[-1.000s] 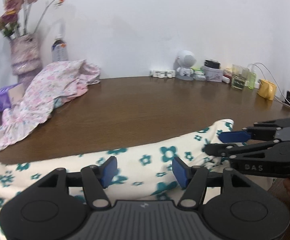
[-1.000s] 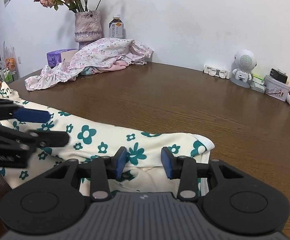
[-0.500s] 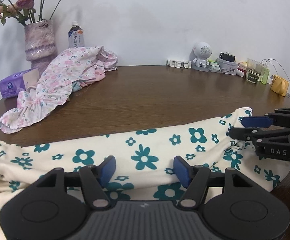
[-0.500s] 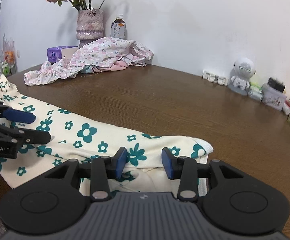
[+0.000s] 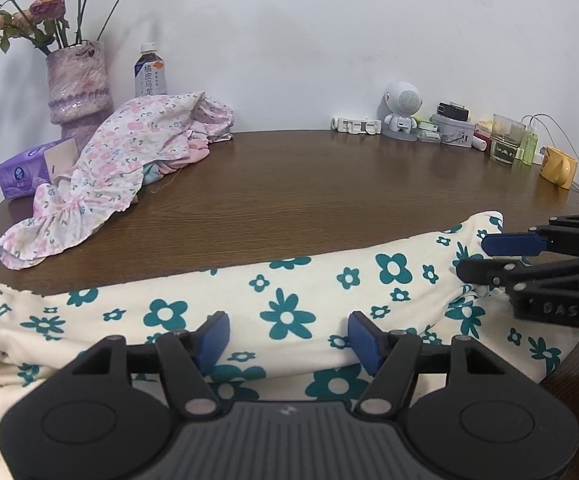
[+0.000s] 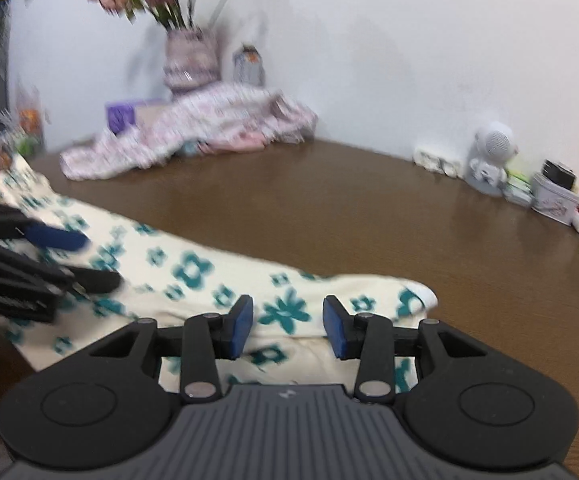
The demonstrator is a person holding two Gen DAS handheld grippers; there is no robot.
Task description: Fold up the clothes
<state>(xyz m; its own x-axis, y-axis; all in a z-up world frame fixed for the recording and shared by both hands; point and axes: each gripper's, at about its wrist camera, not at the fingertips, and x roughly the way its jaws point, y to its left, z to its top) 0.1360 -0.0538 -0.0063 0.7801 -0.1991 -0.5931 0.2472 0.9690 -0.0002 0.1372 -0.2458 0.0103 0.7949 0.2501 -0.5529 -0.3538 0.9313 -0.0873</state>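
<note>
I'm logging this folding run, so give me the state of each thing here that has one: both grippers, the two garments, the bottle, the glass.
left gripper: open, over the cloth
right gripper: open, over the cloth's end
cream floral garment: laid out long across the near table edge, not yet folded
pink floral garment: crumpled heap by the vase
bottle: upright, capped
glass: upright

The right tongs (image 6: 288,330) hang with jaws parted over a cream garment with teal flowers (image 6: 193,268) lying along the near edge of the brown bench (image 6: 349,216). The left tongs (image 6: 89,260) reach in over the garment's left end. A pink floral heap (image 6: 209,128) sits at the bench's far left corner, blurred.
</note>
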